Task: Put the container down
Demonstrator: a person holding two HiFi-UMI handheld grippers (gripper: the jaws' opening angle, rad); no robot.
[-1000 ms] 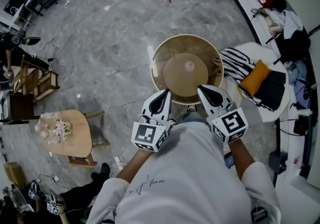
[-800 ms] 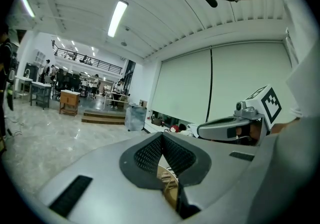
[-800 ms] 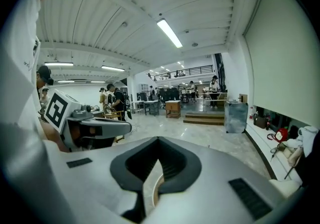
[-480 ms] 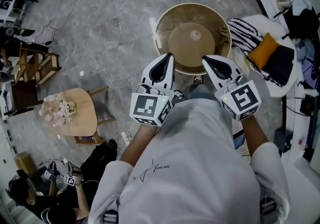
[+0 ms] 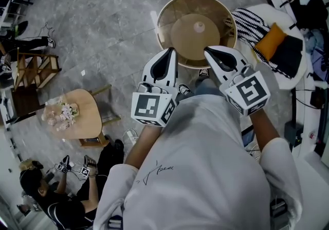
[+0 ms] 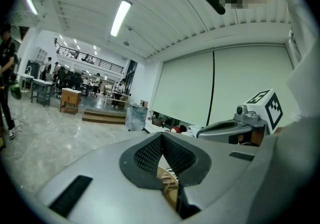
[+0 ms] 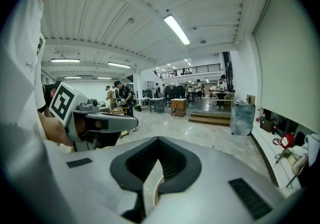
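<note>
The container (image 5: 197,30), a round tan tub with a pale disc at its bottom, hangs in front of the person over the grey stone floor (image 5: 113,23), carried by its near rim. The left claw (image 5: 169,52) is clenched on the rim's left part and the right claw (image 5: 211,51) on its right part. In the left gripper view a strip of woven tan rim (image 6: 169,188) sits pinched between the closed jaws. In the right gripper view a pale curved edge of the rim (image 7: 155,188) shows in the same place.

Compared with a second ago, the grasp is the same on both sides, but the container and both claws sit higher in the head view. The rim now overlaps more of the white seat (image 5: 267,13) with the striped cloth (image 5: 248,22) and the orange cushion (image 5: 271,41). A shoe (image 5: 203,73) peeps out just below the near rim. The small wooden side table (image 5: 82,121) with flowers (image 5: 57,115) has also slid upward in the head view. A crouching person (image 5: 54,195), earlier only partly seen at the lower left, is now mostly in view.
</note>
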